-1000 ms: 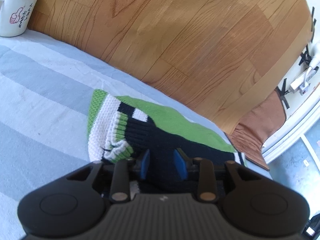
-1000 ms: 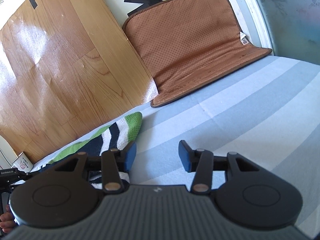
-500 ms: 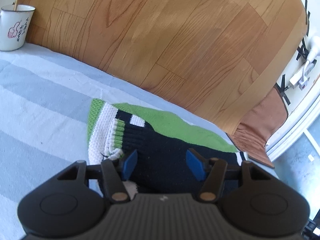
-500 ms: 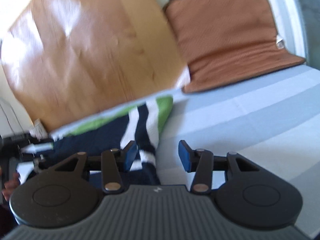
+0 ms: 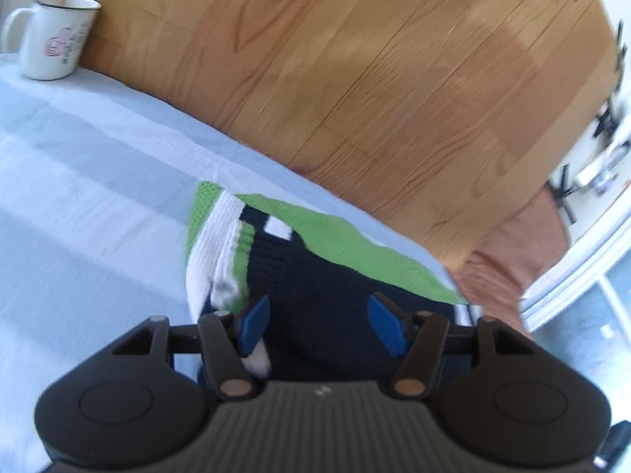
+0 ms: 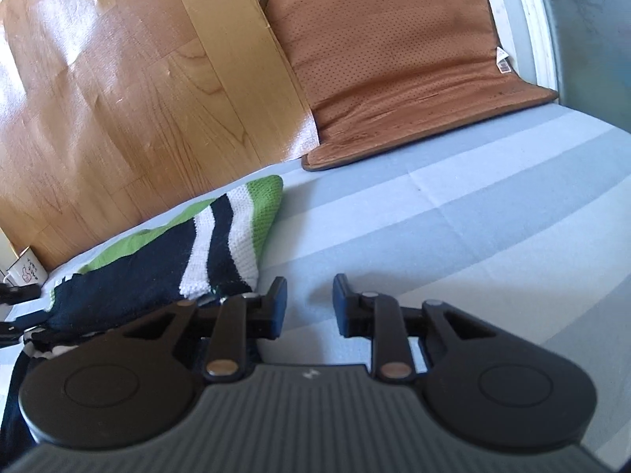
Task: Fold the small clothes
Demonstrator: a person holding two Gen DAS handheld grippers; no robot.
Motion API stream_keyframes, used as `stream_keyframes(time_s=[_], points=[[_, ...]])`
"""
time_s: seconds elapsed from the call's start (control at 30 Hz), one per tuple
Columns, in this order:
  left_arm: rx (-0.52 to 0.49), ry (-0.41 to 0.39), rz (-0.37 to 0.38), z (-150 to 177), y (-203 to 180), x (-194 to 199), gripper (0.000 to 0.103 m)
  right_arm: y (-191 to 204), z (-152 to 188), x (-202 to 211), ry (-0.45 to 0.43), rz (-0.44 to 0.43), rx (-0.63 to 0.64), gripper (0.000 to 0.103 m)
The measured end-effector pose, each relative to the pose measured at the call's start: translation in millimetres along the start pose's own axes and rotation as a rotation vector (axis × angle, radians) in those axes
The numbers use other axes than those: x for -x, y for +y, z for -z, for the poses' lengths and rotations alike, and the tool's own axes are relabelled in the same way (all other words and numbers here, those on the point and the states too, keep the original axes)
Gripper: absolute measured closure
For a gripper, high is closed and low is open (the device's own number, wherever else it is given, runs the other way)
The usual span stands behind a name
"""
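A knitted garment [image 5: 339, 276] in green, white and navy lies folded on the blue-striped cloth [image 5: 86, 181]. My left gripper [image 5: 321, 323] hovers just above its navy part, jaws open, and the pads do not press on the knit. In the right wrist view the same garment [image 6: 221, 244] lies left of my right gripper [image 6: 309, 303]. The right jaws are closing, a narrow gap still shows, and only striped cloth [image 6: 453, 236] lies under them. The garment's near edge is hidden behind both gripper bodies.
A white enamel mug [image 5: 55, 39] stands at the far left of the cloth against a wood-grain board [image 5: 355, 79]. A brown perforated mat [image 6: 402, 59] leans at the back right. Open striped cloth stretches to the right of the garment.
My left gripper opened, let go of the navy part of the garment and drew back slightly. The right gripper's jaws narrowed, and its view swung left and back.
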State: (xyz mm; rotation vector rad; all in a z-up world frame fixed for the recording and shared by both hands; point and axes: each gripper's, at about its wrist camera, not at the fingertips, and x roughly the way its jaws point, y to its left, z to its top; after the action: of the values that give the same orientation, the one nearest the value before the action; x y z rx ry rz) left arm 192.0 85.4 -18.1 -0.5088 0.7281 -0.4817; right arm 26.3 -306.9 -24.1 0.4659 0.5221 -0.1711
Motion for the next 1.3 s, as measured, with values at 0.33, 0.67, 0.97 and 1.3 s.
stream_keyframes(time_s=[0.33,0.67,0.97,1.3], points=[[-0.072,-0.078,0.059,88.6,13.2,166.7,0.031,-13.3,7.7,29.1,0.045,-0.034,-0.067,0.072],[-0.013,0.013,0.073,160.4,30.4,237.2,0.026,-19.5,55.2,135.1,0.155,-0.197,0.027,0.068],[0.016,0.183,0.087,194.9,22.4,231.8,0.026,-38.4,100.8,187.4,0.255,-0.264,-0.005,0.058],[0.085,0.215,0.050,218.1,26.6,229.6,0.095,-30.9,120.9,197.9,0.268,-0.305,0.047,0.093]])
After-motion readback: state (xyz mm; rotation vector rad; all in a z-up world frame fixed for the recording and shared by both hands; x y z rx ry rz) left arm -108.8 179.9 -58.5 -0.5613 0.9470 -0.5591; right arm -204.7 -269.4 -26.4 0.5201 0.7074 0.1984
